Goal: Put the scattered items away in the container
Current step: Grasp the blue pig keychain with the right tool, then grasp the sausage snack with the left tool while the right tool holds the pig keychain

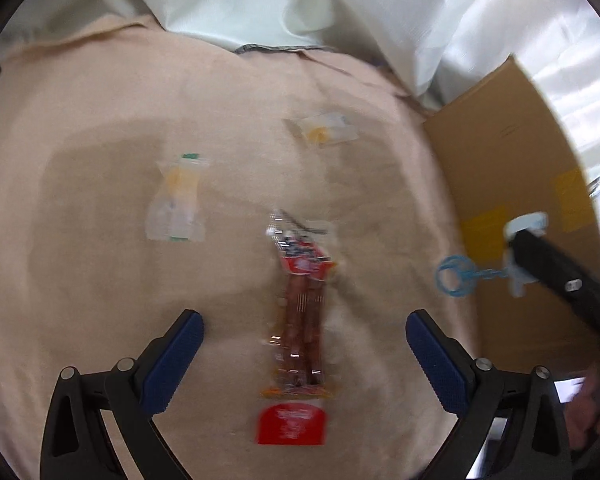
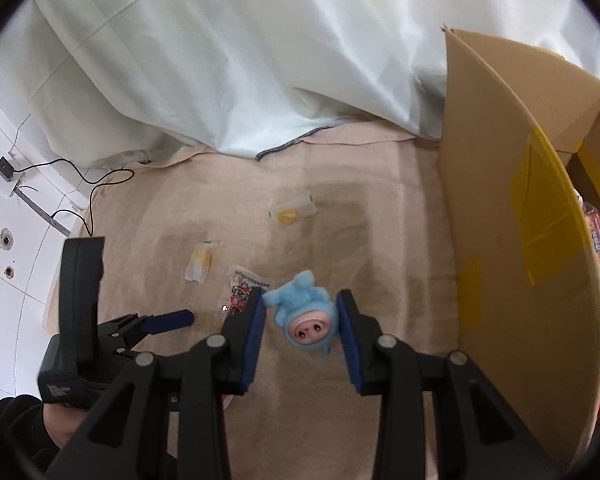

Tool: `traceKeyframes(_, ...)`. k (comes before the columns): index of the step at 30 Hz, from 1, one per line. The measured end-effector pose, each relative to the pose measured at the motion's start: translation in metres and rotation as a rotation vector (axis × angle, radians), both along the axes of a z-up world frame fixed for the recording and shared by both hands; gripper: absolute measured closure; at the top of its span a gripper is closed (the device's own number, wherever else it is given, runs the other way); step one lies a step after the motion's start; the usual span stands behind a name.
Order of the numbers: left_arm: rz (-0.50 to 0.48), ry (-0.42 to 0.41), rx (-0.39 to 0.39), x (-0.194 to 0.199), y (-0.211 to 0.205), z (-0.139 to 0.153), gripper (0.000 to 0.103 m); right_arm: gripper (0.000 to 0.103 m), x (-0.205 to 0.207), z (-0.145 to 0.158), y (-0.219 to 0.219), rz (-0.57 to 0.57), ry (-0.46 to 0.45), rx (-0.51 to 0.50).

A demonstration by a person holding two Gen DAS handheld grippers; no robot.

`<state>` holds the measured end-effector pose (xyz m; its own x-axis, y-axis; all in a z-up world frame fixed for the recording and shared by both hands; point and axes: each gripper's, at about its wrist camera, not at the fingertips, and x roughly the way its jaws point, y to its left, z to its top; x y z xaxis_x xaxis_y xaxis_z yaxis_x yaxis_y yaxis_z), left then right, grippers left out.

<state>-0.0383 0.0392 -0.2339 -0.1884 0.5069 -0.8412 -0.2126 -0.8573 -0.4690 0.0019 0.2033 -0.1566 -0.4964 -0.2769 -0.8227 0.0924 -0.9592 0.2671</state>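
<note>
My left gripper (image 1: 304, 328) is open, its blue pads either side of a long sausage snack packet (image 1: 302, 320) lying on the beige cloth (image 1: 100, 128). My right gripper (image 2: 302, 312) is shut on a small blue pig keychain toy (image 2: 306, 318), held above the cloth beside the cardboard box (image 2: 496, 220). In the left wrist view the right gripper (image 1: 518, 260) shows at the right with the toy's blue ring (image 1: 454, 276) dangling in front of the box (image 1: 512, 160). Two clear packets with yellow contents (image 1: 178, 200) (image 1: 324, 128) lie farther off.
A white curtain (image 2: 240, 60) hangs behind the cloth. A black cable (image 2: 92, 184) runs over the white tiled floor at the left. The box's inside holds a colourful packet (image 2: 598, 240). The left gripper (image 2: 168, 322) shows low at the left of the right wrist view.
</note>
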Motion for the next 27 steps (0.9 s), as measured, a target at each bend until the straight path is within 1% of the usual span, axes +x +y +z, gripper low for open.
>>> traceKeyframes(1, -0.003, -0.012, 0.028, 0.001, -0.001, 0.000, 0.013, 0.063, 0.000, 0.000, 0.001, -0.003, 0.002, -0.005)
traceKeyframes(2, -0.007, -0.015, 0.039, 0.002, -0.001, 0.000, 0.016, 0.063, 0.001, 0.000, 0.001, -0.003, 0.004, -0.007)
traceKeyframes(3, -0.015, -0.012, 0.044, 0.003, -0.001, 0.000, 0.019, 0.063, 0.000, 0.001, 0.001, -0.002, 0.004, -0.004)
traceKeyframes(4, -0.026, -0.004, 0.036, 0.004, 0.001, 0.001, 0.024, 0.063, 0.000, 0.000, 0.001, -0.003, 0.005, -0.004)
traceKeyframes(6, -0.046, 0.008, 0.022, 0.004, 0.004, 0.001, 0.027, 0.063, 0.000, 0.001, 0.000, -0.003, 0.004, -0.004)
traceKeyframes(8, -0.064, 0.004, 0.039, 0.004, 0.004, 0.001, 0.033, 0.063, 0.001, 0.001, 0.001, -0.002, 0.006, -0.005)
traceKeyframes(10, -0.066, -0.003, 0.048, 0.002, 0.005, 0.001, 0.034, 0.063, 0.001, 0.001, 0.001, -0.004, 0.006, -0.005)
traceKeyframes(11, -0.069, -0.009, 0.062, 0.001, 0.005, 0.000, 0.035, 0.063, 0.002, 0.001, 0.000, -0.003, 0.006, -0.007)
traceKeyframes(12, -0.071, -0.015, 0.073, 0.000, 0.004, 0.000, 0.039, 0.063, 0.002, 0.002, 0.000, -0.002, 0.007, -0.005)
traceKeyframes(13, -0.074, -0.022, 0.070, -0.001, 0.005, -0.001, 0.051, 0.063, 0.002, 0.002, 0.000, -0.002, 0.009, -0.003)
traceKeyframes(14, -0.080, -0.024, 0.060, -0.002, 0.006, -0.002, 0.066, 0.063, 0.002, 0.002, 0.000, -0.003, 0.008, -0.004)
traceKeyframes(16, -0.109, -0.026, 0.046, -0.001, 0.009, -0.003, 0.070, 0.063, 0.001, 0.001, 0.001, -0.006, 0.007, -0.005)
traceKeyframes(17, -0.118, -0.021, 0.039, -0.001, 0.009, -0.004, 0.074, 0.064, 0.001, 0.001, 0.001, -0.008, 0.007, -0.006)
traceKeyframes(19, -0.129, -0.019, 0.032, 0.000, 0.010, -0.003, 0.076, 0.065, 0.001, 0.002, 0.002, -0.010, 0.009, -0.008)
traceKeyframes(20, -0.133, -0.020, 0.036, 0.001, 0.010, -0.003, 0.085, 0.066, 0.001, 0.002, 0.002, -0.010, 0.011, -0.006)
traceKeyframes(23, -0.163, 0.013, 0.008, 0.005, 0.013, 0.002, 0.089, 0.066, 0.001, 0.004, 0.002, -0.007, 0.021, 0.000)
traceKeyframes(25, -0.186, 0.045, -0.005, 0.009, 0.015, 0.006, 0.091, 0.069, 0.000, 0.004, 0.000, 0.005, 0.022, 0.011)
traceKeyframes(27, -0.203, 0.061, -0.027, 0.012, 0.018, 0.009, 0.092, 0.070, -0.003, -0.001, -0.002, 0.017, -0.007, 0.016)
